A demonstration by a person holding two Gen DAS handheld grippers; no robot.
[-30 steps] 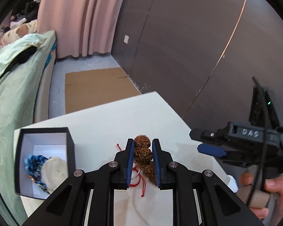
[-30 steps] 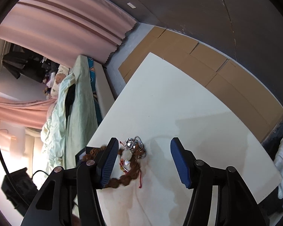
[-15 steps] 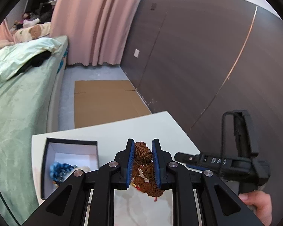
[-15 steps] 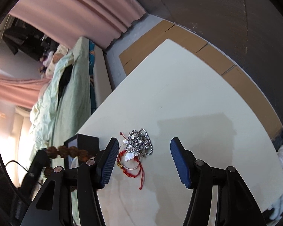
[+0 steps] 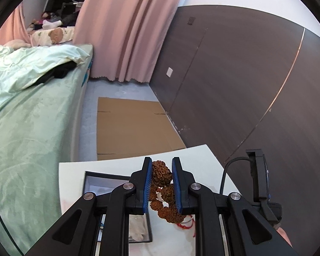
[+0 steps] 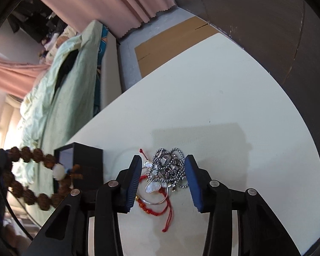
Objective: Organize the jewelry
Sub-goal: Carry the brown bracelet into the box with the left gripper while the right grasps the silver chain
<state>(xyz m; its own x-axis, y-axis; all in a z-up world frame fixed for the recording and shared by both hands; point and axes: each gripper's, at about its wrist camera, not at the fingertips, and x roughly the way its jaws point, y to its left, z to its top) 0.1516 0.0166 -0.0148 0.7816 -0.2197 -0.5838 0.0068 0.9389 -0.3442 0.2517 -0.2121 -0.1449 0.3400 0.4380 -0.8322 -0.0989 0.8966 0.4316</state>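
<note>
Beads of the brown seed bracelet (image 5: 161,176) sit pinched between the blue pads of my left tool (image 5: 161,184), and the rest of the loop hangs free below, clear of the bench (image 6: 213,98). From the right wrist camera I see the same loop dangling at the far left, with a white bead at its low end just beside the near wall of the black box (image 6: 88,159).

My judgement is that the step in hand is carrying this bracelet over to the box and lowering it in. To do it well I want the loop centred over the white interior before I come down, so the hanging end goes in first and does not snag on the rim. I should lower until the beads pool on the floor of the box, then release; dropping from height risks a bounce-out. Something pale already lies inside, so I would aim for the bare part.

My left tool is held level and raised above the bench, pointing along the bench toward the cardboard on the floor, with the box below and slightly to its left.

My right tool (image 6: 163,173) hangs low with its jaws spread wide, gripping nothing, straddling the silver chain tangle (image 6: 168,167) and a red cord bracelet (image 6: 157,207) on the bench. That pile looks like the next pick.
</note>
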